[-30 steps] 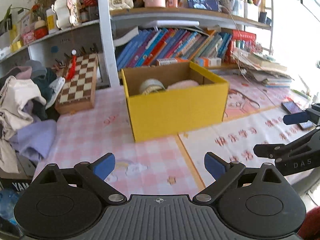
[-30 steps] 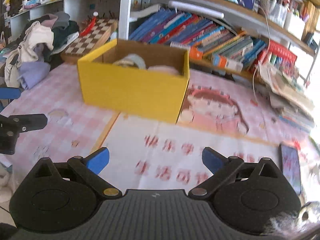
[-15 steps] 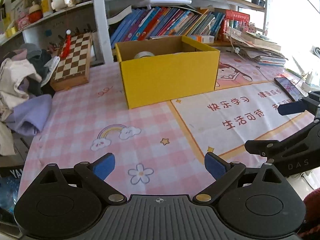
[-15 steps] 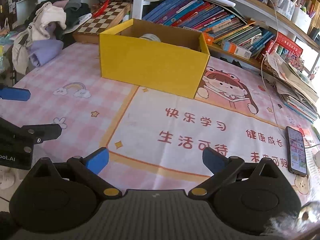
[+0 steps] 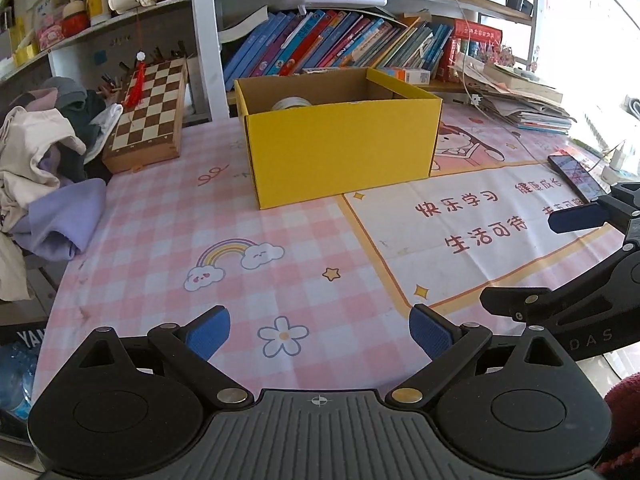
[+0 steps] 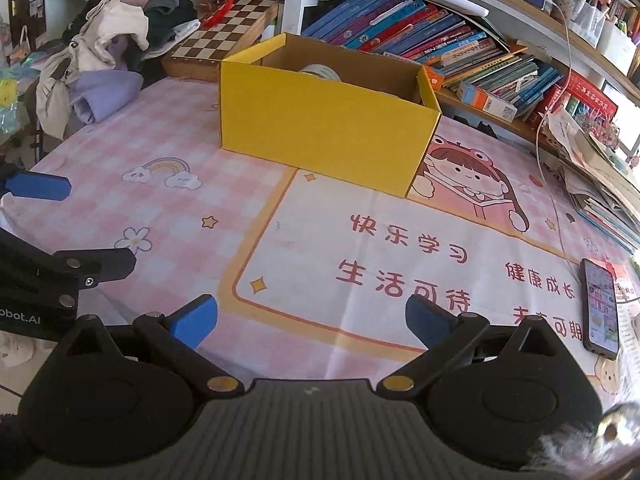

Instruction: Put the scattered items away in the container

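While both hand-held grippers are held low over the near edge of the table (image 5: 168, 240), nothing is gripped by either. In the left wrist view, a heap of clothes (image 5: 44, 160) is seen at 9 o'clock, off the table's left edge, with a lilac garment (image 5: 68, 220) lying at its near side. A chessboard box (image 5: 150, 112) is propped at 11 o'clock, against the shelving. The yellow box (image 5: 340, 152) is placed at 12 o'clock on the patterned tablecloth, well apart from both tools; a roll of tape (image 5: 292, 103) is visible inside it, near its back left wall. A row of books (image 5: 340, 44) is shelved behind the box. A phone (image 5: 576, 176) is lying at 2 o'clock near the table's right edge, just beside a stack of papers (image 5: 524, 100).

The left hand-held gripper (image 5: 319, 330) is recorded with jaws spread wide, blue pads (image 5: 208, 332) well apart, only tablecloth between them. The right hand-held gripper (image 6: 312, 318) is likewise wide open and empty, its fingers (image 6: 194, 320) parted over the printed panel of the cloth. In the right wrist view the yellow box (image 6: 320, 132) is found at 12 o'clock, the phone (image 6: 600, 308) at 3 o'clock, and part of the left tool at 9 o'clock.

No loose item is seen on the cloth between the tools and the box.
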